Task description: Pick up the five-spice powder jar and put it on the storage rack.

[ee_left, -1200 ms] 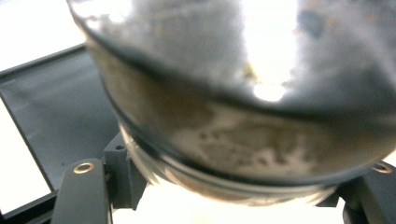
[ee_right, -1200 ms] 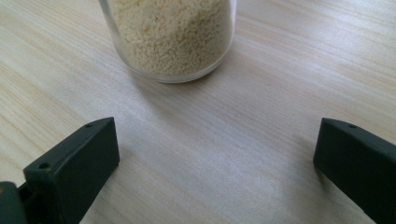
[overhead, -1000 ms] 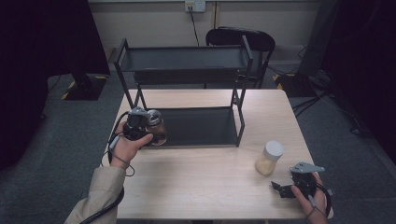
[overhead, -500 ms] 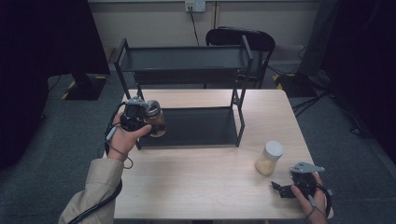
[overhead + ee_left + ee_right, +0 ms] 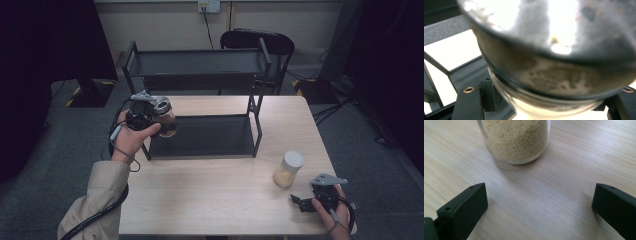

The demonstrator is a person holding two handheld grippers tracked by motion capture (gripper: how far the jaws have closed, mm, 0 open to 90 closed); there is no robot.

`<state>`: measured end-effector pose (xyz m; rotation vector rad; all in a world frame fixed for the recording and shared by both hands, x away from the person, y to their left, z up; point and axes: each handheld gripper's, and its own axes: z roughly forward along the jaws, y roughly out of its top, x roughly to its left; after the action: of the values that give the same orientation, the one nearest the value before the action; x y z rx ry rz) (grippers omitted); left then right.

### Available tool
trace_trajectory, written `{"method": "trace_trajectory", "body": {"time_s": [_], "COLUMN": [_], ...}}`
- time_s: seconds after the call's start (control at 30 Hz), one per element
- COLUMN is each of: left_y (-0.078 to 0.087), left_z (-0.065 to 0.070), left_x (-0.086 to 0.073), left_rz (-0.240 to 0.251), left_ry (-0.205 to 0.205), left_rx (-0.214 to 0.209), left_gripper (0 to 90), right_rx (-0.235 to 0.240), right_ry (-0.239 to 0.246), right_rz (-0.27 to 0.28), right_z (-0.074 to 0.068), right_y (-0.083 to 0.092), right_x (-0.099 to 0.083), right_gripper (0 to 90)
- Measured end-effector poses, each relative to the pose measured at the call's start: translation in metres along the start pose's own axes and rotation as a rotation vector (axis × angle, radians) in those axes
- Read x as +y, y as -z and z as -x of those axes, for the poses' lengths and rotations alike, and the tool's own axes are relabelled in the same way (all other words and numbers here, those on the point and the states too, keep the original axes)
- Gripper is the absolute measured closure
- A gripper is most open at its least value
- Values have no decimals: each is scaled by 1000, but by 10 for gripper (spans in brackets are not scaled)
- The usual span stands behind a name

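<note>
My left claw (image 5: 159, 116) is clenched on a glass jar of dark brown contents (image 5: 166, 118), held in the air at the left end of the black two-tier rack (image 5: 200, 65), above the front corner of its lower shelf (image 5: 205, 136). In the left gripper view the jar (image 5: 554, 62) sits close against the lens, gripped between both jaws, its brown contents clinging in patches to the glass. To do this step well, I judge I should keep the jar upright, clear the rack's left post, and bring it over a shelf before lowering; the grip should hold firm until the base rests flat. My right claw (image 5: 305, 205) rests released on the light wooden counter (image 5: 210, 200) at its front right corner, jaws spread wide and nothing between them. Just beyond it stands a second glass jar with a pale lid (image 5: 288, 170), upright, filled most of the way with fine yellowish grains (image 5: 516, 137). In the right gripper view that jar stands apart from both jaws, untouched. Both shelves of the rack are bare.
</note>
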<state>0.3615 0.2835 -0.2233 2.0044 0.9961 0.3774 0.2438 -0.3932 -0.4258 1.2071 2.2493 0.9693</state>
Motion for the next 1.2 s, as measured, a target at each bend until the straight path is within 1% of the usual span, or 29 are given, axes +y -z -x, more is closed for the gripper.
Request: {"method": "trace_trajectory", "body": {"time_s": [0.17,0.4,0.57,0.9,1.2], "left_y": [7,16,20,33,42], "left_z": [-1,-2,-1,-2,-4], "left_x": [10,23,34,56,70], "left_rz": [0,7,0,1,-5], "left_ry": [-11,-13,-17,-28,-32], "left_rx": [5,16,27,25,14], "left_gripper": [299,299,299,299,299], "right_rx": [0,0,-1,0,0], "right_ry": [0,0,0,0,0], "right_rz": [1,1,1,0,0], "right_z": [0,0,0,0,0], "right_y": [0,0,0,0,0], "right_x": [0,0,0,0,0], "right_gripper": [0,0,0,0,0]}}
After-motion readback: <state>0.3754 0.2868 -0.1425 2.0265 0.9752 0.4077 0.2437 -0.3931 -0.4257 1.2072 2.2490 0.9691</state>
